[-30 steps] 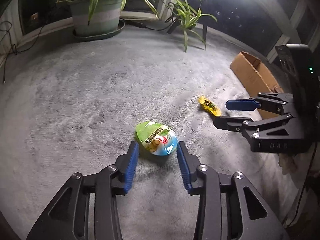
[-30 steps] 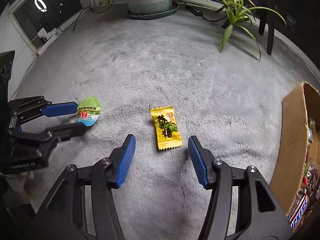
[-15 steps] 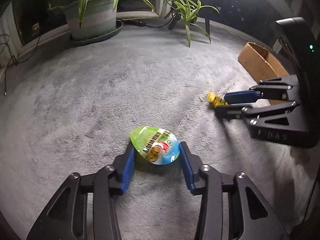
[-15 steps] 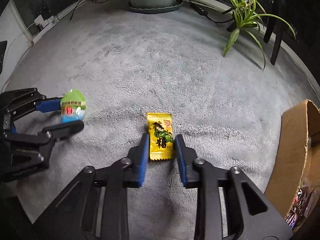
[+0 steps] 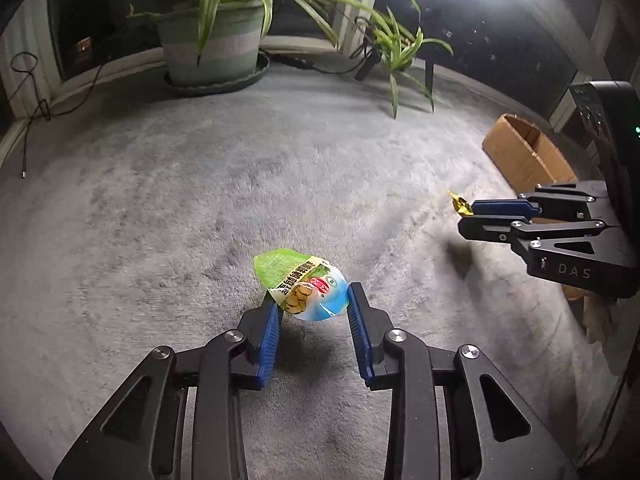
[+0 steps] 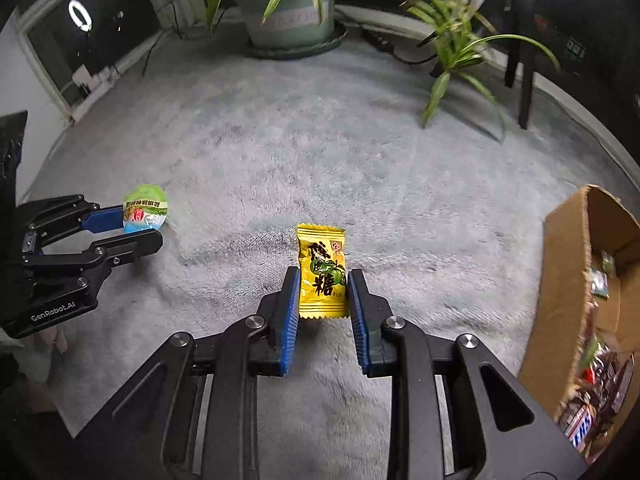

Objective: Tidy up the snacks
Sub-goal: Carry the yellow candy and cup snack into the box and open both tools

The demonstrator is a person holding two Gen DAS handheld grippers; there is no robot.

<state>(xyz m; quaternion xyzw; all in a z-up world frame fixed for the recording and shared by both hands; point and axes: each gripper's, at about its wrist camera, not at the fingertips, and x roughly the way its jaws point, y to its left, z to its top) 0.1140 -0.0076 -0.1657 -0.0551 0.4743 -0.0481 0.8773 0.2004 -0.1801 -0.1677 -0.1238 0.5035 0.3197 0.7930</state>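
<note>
My left gripper [image 5: 314, 308] is shut on a green and blue jelly cup [image 5: 304, 286] and holds it above the grey carpet; its shadow lies beneath. The cup also shows in the right wrist view [image 6: 145, 208], in the left gripper [image 6: 138, 226]. My right gripper [image 6: 323, 294] is shut on a yellow candy packet [image 6: 322, 274], lifted off the carpet. In the left wrist view the right gripper [image 5: 466, 216] holds the packet [image 5: 460, 203] edge-on. A cardboard box [image 6: 568, 280] holding several snacks stands at the right.
The box also shows in the left wrist view [image 5: 520, 156]. A large potted plant [image 5: 212, 44] and a smaller spider plant [image 5: 400, 52] stand at the far edge. Cables [image 5: 28, 108] lie at the left. A dark chair leg [image 6: 526, 80] stands at the far right.
Both grippers closed on their snacks and lifted them off the carpet: the left on the jelly cup, the right on the yellow candy packet.
</note>
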